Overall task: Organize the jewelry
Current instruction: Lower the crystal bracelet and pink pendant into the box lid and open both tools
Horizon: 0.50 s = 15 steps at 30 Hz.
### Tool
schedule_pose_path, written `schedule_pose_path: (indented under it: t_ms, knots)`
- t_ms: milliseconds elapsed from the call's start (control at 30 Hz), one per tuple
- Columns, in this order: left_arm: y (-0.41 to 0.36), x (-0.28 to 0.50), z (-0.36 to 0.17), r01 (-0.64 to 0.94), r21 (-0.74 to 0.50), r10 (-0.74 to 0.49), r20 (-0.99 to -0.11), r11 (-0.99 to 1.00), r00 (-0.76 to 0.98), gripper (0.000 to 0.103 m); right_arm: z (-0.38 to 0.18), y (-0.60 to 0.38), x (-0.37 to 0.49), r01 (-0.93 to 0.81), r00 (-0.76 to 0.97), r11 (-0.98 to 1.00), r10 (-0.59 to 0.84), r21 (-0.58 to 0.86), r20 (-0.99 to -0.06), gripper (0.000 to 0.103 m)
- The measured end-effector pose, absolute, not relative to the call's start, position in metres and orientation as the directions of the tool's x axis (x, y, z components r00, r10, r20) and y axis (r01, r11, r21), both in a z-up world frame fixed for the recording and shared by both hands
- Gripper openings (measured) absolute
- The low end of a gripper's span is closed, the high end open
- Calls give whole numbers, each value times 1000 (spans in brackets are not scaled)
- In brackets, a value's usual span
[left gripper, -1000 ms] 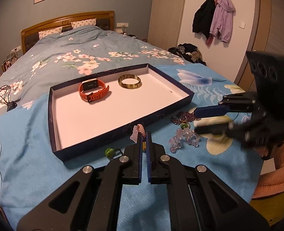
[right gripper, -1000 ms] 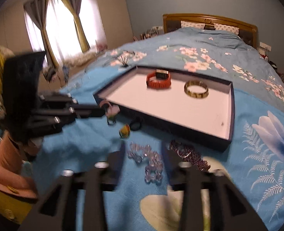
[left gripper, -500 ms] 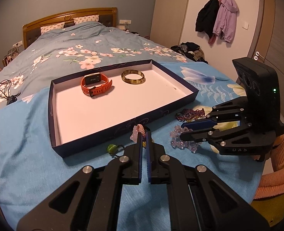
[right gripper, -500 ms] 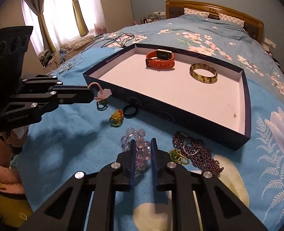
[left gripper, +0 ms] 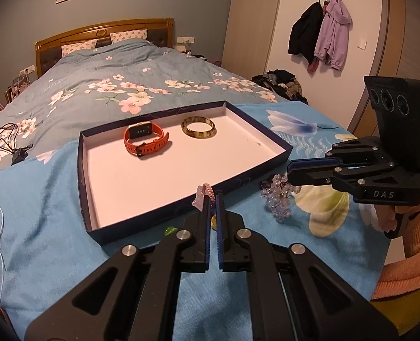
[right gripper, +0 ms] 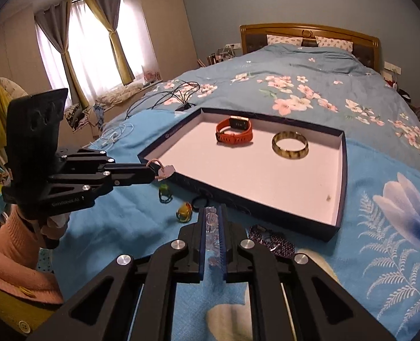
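Jewelry, loose lot, part sorted: most pieces lie on the blue bedspread [right gripper: 101,236] ahead of both tools, along the near wall of the tray [left gripper: 141,221]. Left gripper [left gripper: 213,199]: jaws nearly together, pinching a pink braided bracelet [left gripper: 207,191] with a pale charm, held just short of the tray's near wall. Right gripper [right gripper: 212,213]: jaws narrowly parted, closed on a clear bead bracelet [right gripper: 211,227] that runs between the pads; most of it is seen from the left view bunched on the cloth under the tip [left gripper: 278,199]. Risks, as judged: the bead string is gripped by few beads and could slip or swing out on lifting; the pink piece may snag the tray wall if carried low; both tools converge on one tray and could collide. Tray contents: orange watch [right gripper: 235,133] and brown bangle [right gripper: 290,145], side by side at the far end, rest bare. Unsorted beside the right tool: purple beads [right gripper: 275,241], green ring [right gripper: 165,193], yellow ring [right gripper: 183,213], black ring [right gripper: 200,201].
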<state>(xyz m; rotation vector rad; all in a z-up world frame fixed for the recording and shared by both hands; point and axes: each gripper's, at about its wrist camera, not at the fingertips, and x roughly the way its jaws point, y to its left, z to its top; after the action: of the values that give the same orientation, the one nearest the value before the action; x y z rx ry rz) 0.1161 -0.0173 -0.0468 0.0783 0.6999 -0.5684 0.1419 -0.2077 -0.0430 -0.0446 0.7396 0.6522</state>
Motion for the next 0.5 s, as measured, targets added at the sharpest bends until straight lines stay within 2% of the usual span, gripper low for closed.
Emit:
schedule_pose_path:
  t_ms: [500]
  knots:
    - [-16,141,-29,500,-86,-442,-612,862,656,4,-3,-221,169,-541,635,819,547,192,-545,7]
